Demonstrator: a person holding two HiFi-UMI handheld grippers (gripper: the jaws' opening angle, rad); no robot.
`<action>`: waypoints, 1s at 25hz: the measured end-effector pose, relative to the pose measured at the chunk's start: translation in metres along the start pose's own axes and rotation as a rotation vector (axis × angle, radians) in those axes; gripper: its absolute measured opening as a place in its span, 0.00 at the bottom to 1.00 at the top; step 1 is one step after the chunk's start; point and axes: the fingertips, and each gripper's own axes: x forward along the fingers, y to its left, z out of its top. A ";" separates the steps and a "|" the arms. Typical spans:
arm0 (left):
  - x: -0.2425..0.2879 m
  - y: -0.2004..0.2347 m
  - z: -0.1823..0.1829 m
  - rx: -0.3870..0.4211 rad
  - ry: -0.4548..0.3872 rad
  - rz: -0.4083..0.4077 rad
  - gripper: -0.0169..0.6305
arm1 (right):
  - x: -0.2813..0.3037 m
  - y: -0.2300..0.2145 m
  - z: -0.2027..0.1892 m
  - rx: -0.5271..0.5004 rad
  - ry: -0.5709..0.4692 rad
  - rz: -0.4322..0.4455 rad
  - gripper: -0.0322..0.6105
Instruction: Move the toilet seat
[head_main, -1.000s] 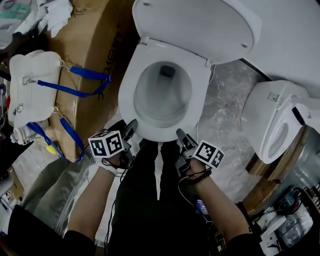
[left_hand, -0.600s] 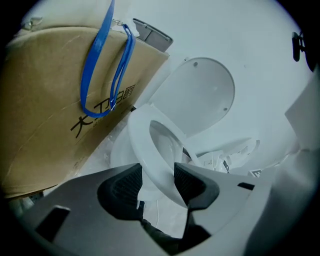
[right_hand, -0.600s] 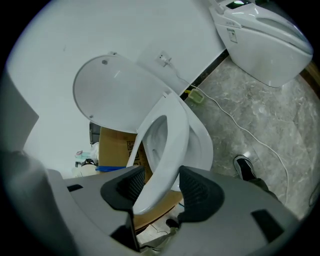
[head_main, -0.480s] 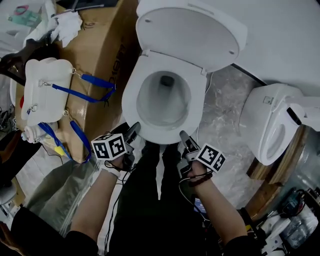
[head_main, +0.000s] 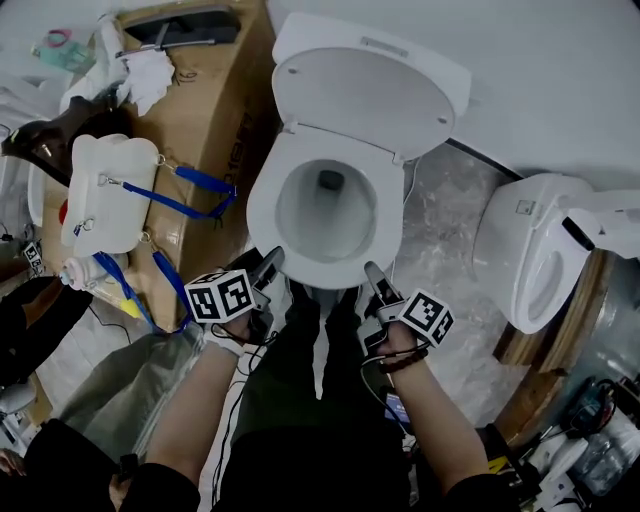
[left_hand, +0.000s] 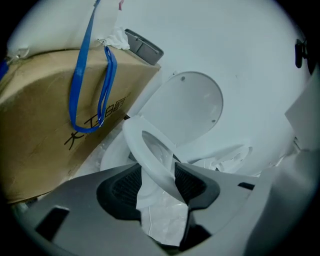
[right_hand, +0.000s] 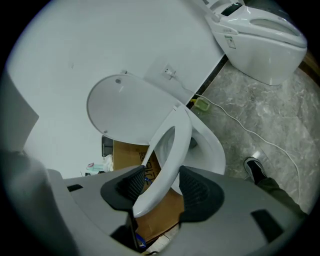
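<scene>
The white toilet seat (head_main: 266, 212) rings the bowl, and the lid (head_main: 370, 85) stands open against the wall behind it. My left gripper (head_main: 268, 263) is shut on the seat's front left edge and my right gripper (head_main: 371, 273) on its front right edge. In the left gripper view the seat (left_hand: 149, 152) runs between the dark ribbed pads (left_hand: 125, 189) of that gripper (left_hand: 157, 186), raised off the bowl. From the right gripper view the seat (right_hand: 169, 146) is tilted up above the bowl, clamped in that gripper (right_hand: 159, 187).
A cardboard box (head_main: 215, 110) with blue straps and a white bag (head_main: 105, 190) stands close on the left. A second white toilet (head_main: 535, 255) sits at the right on the marbled floor (head_main: 440, 215). The person's dark-trousered legs (head_main: 315, 400) stand before the bowl.
Both grippers stay on the seat's front edge. The head view has pulled back, so the toilet looks smaller and more of the box and wall show.
</scene>
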 end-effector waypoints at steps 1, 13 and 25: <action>-0.001 -0.002 0.002 0.002 0.002 -0.001 0.33 | -0.001 0.002 0.001 0.003 -0.003 0.001 0.42; -0.018 -0.042 0.031 0.006 -0.054 -0.045 0.36 | -0.015 0.039 0.023 0.005 -0.038 0.025 0.42; -0.060 -0.084 0.058 0.252 -0.095 -0.037 0.36 | -0.023 0.076 0.051 0.016 -0.084 0.065 0.42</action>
